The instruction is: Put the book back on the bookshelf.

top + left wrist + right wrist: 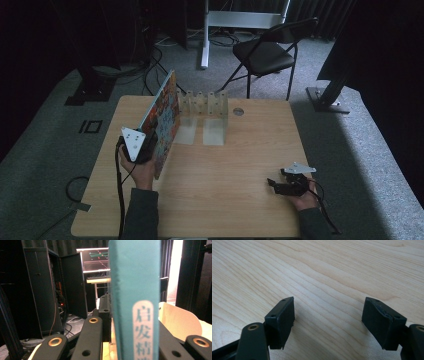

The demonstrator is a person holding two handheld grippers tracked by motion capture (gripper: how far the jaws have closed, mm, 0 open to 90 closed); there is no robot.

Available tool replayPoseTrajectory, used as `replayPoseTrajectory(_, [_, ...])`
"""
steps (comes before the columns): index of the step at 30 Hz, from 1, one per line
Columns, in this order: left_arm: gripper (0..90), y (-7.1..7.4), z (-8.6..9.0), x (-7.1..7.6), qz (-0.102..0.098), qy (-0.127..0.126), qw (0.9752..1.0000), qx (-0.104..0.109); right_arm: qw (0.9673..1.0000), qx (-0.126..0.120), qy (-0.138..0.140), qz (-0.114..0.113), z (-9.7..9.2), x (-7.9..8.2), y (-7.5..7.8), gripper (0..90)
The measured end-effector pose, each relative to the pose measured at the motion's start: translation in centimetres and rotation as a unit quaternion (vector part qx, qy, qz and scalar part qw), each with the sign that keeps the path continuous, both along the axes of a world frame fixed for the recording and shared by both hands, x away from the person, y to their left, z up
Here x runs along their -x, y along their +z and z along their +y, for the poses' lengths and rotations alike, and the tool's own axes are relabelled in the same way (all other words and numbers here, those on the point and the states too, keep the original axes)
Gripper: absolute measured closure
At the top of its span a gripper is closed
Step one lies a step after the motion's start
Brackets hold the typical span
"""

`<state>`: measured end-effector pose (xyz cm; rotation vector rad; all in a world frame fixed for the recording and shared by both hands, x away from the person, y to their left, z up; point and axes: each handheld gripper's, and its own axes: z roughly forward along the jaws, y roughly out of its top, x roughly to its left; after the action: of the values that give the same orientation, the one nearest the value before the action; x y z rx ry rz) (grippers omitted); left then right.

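Note:
A thin book with a colourful cover stands on edge on the left part of the wooden table, tilted and reaching toward the back. My left gripper is shut on its near end. In the left gripper view the book's teal spine with white printed characters rises between the black jaws of the left gripper. My right gripper rests low near the table's front right, held in a hand. In the right gripper view the right gripper is open over bare wood with nothing between its jaws.
A clear plastic rack with several upright dividers stands at the table's back, just right of the book's far end. A round grommet is beside it. A black folding chair stands on the floor behind the table.

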<state>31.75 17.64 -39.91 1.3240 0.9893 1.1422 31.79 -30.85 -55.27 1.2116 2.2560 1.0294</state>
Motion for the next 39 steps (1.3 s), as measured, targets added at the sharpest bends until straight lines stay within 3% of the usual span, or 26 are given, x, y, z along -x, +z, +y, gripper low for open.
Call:
replayPoseTrajectory(27, [78.8, -1.1, -1.0, -1.8, 0.007, 0.015, 0.9998, -0.010, 1.0000, -0.001, 0.000, 0.000, 0.0, 0.0, 0.0, 26.1])
replayPoseTrajectory(39, [78.8, -1.2, -1.4, -2.3, -0.006, 0.033, 0.9994, -0.012, 1.0000, -0.001, 0.000, 0.000, 0.0, 0.0, 0.0, 26.1])
